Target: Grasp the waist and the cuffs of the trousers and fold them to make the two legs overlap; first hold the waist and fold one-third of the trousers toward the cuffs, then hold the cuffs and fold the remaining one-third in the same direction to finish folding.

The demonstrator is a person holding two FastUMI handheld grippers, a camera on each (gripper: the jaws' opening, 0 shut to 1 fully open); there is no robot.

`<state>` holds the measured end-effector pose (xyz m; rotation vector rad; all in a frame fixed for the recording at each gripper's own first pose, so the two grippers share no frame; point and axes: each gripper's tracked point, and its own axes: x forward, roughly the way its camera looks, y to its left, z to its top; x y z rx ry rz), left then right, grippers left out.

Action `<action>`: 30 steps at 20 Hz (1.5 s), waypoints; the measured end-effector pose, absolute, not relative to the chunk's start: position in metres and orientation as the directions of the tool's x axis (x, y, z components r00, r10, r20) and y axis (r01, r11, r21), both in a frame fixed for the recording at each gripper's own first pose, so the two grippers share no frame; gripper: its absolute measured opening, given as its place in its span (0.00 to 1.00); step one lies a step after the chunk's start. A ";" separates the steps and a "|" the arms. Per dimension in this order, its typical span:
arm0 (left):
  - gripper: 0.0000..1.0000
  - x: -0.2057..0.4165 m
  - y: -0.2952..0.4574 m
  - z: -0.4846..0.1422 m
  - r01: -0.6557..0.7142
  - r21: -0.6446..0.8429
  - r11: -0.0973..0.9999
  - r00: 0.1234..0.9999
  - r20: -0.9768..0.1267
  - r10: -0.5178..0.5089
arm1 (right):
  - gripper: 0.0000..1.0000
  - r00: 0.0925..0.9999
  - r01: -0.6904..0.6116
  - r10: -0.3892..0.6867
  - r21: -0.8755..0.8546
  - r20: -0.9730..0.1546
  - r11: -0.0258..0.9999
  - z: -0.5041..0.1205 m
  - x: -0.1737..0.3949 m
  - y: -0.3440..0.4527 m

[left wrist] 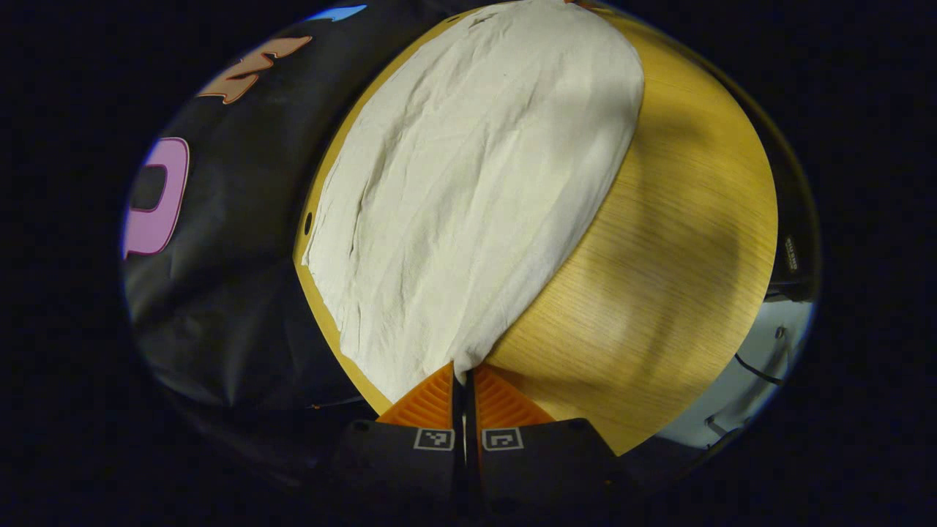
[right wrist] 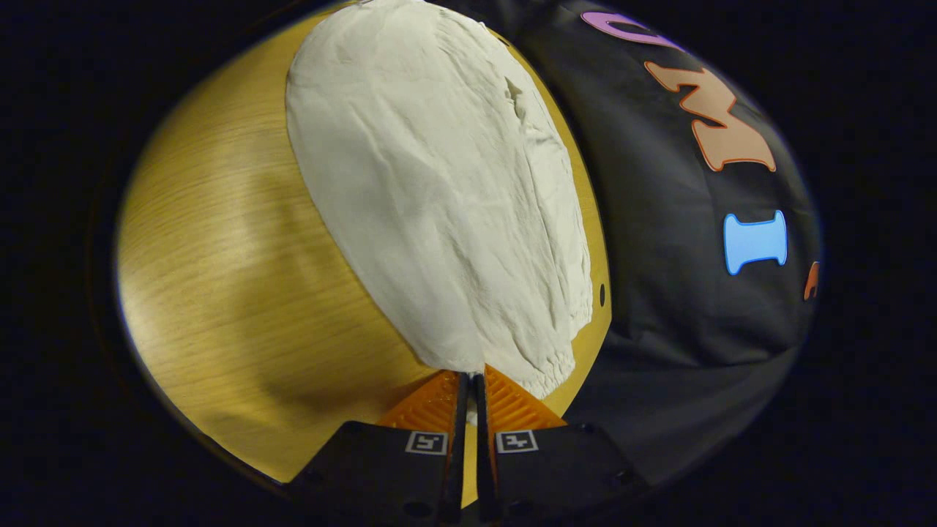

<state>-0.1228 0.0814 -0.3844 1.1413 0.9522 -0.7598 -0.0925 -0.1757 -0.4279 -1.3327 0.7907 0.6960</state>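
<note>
Cream-white trousers (left wrist: pixel 468 183) lie stretched along the far side of a wooden table (left wrist: pixel 659 241), legs laid one over the other. In the left gripper view my left gripper (left wrist: pixel 463 377) is shut on one end of the cloth, a plain hem edge at the table's near corner. In the right gripper view the same trousers (right wrist: pixel 439 197) run away from me, and my right gripper (right wrist: pixel 472 377) is shut on the other end, beside a gathered elastic edge (right wrist: pixel 549 369). Both ends rest low, at or just above the tabletop.
The black booth cloth (left wrist: pixel 234 219) hangs right behind the table's far edge, close to the trousers. A small dark hole (right wrist: pixel 602 295) sits in the tabletop near that edge. Bare wood (right wrist: pixel 234 256) spreads on the near side. A pale floor with cables (left wrist: pixel 761 359) lies beyond the table's end.
</note>
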 end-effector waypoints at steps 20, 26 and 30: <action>0.00 0.036 0.066 -0.286 0.600 0.653 0.463 0.722 -0.691 0.039 | 0.13 0.819 -0.540 0.001 -0.772 -0.573 0.336 -0.331 0.041 -0.152; 0.00 0.087 0.056 -0.262 0.497 0.683 0.536 0.775 -0.627 0.081 | 0.10 0.854 -0.470 -0.011 -0.780 -0.520 0.414 -0.327 0.093 -0.145; 0.00 0.119 0.045 -0.258 0.438 0.688 0.578 0.798 -0.594 0.103 | 0.10 0.862 -0.436 -0.021 -0.762 -0.506 0.479 -0.330 0.135 -0.138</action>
